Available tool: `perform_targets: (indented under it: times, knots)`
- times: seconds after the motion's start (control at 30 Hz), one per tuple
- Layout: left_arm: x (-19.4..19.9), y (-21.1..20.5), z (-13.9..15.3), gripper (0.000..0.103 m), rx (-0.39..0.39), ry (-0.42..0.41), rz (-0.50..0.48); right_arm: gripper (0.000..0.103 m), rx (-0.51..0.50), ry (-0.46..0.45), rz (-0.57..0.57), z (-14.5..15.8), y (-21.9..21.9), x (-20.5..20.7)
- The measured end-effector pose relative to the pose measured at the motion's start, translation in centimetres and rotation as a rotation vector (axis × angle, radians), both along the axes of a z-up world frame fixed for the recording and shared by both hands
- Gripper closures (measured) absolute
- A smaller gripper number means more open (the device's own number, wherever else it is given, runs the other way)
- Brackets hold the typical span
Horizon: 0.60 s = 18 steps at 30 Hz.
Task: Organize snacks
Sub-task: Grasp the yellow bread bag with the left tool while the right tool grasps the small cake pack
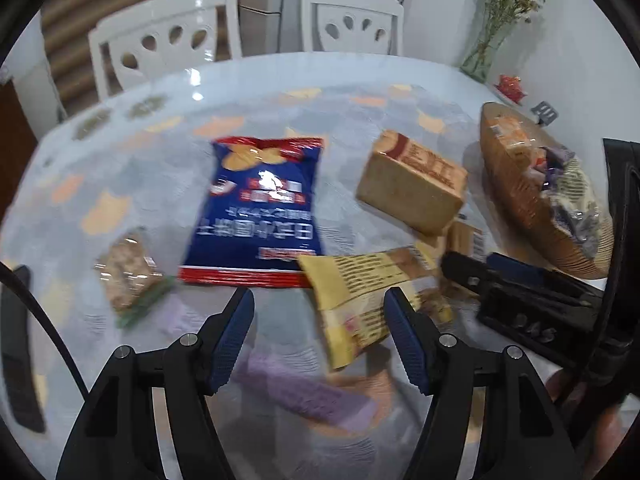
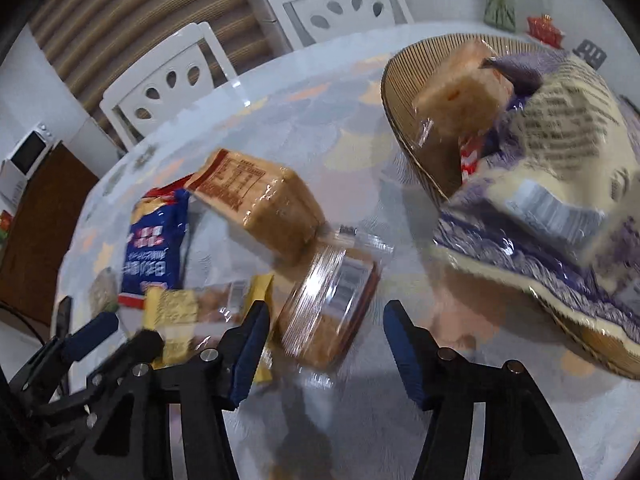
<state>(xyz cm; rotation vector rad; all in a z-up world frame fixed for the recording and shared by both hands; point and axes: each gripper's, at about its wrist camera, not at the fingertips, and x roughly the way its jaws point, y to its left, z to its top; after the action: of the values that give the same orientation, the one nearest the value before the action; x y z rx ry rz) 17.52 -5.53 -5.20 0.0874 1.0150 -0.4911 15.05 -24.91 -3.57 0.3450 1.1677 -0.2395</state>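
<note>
Left tongs (image 1: 320,320) gape over a yellow packet (image 1: 360,304); right tongs (image 2: 324,332) stand apart around a clear-wrapped cake (image 2: 332,292), seemingly untouched, on the worktop (image 1: 160,184).

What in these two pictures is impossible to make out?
- Left wrist view: the purple packet below the jaws is smeared by motion blur; its print is unreadable.
- Right wrist view: the basket is cut off by the right edge, and piled packets hide its inside.
- Both views: the blue bag has blurred lettering.

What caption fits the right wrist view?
Open right gripper above a clear-wrapped snack, beside a woven basket holding snacks.
</note>
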Motion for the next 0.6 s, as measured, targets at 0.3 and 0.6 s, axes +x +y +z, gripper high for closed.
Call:
perform_targets:
  times: [0.3, 0.6]
  knots:
    - [-5.0, -1.0, 0.1, 0.038, -0.183, 0.162, -0.26, 0.067, 0.055, 0.015, 0.058, 0.3, -2.4, -3.5]
    - [-4.3, -2.1, 3.3, 0.036, 0.004, -0.068, -0.171, 0.067, 0.04, -0.016, 0.121, 0.5, -2.7, -6.1]
